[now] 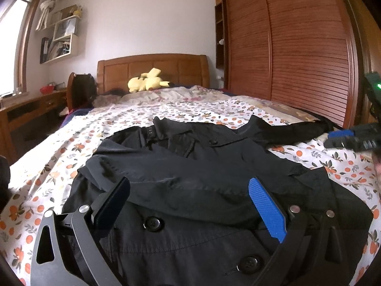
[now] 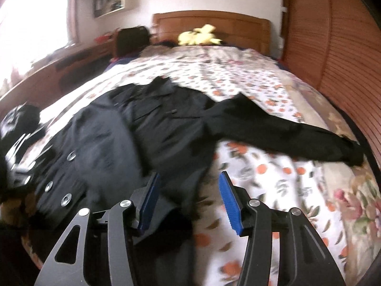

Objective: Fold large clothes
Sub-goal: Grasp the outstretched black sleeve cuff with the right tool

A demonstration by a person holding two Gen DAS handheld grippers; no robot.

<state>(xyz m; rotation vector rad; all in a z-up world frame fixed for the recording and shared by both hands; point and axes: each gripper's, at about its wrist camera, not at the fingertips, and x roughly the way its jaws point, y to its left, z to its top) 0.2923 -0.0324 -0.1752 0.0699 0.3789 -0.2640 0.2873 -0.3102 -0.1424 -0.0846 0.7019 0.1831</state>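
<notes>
floral bed: black coat spread, yellow plush by headboard.

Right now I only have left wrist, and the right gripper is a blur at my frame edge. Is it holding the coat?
Observer: No. The right gripper is open, with nothing pinched.
Operator: Where is it?
Observer: Above the right edge of the coat, half over coat, half over sheet.
Operator: Sleeve on that side?
Observer: The sleeve is spread out sideways, not folded in. The cuff lies near the edge of the bed.
</notes>
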